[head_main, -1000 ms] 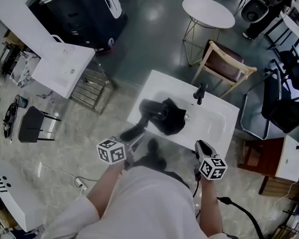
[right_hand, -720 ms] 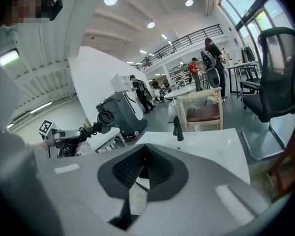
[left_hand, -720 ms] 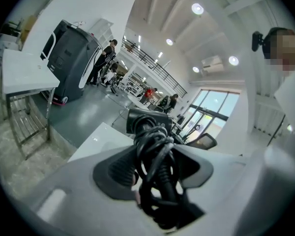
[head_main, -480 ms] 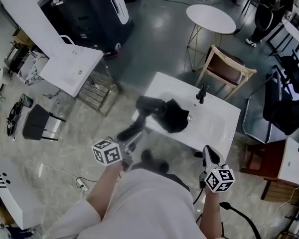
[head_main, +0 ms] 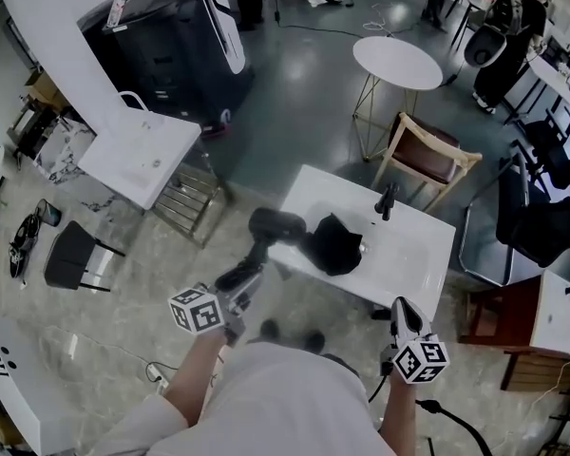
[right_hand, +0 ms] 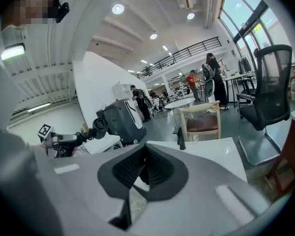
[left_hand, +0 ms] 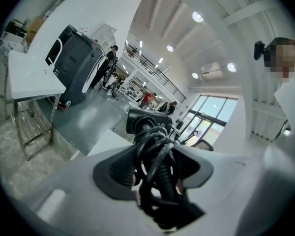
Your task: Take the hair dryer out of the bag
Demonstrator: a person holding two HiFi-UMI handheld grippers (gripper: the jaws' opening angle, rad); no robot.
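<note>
Hair dryer [head_main: 272, 224] between left gripper [head_main: 244, 280] jaws

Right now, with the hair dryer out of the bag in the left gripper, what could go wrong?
The left gripper grips the hair dryer over its wound cord; loops could shift and the dryer may slip.
It hangs at the counter edge, partly over the floor, so a drop would likely land hard.
The right gripper is shut and empty, so nothing backs up that hold.

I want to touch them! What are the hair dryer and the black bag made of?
The hair dryer looks like hard black plastic, smooth, dull sheen; its cord looks rubbery. The bag seems soft black cloth: it slumps in crumpled folds.
</note>
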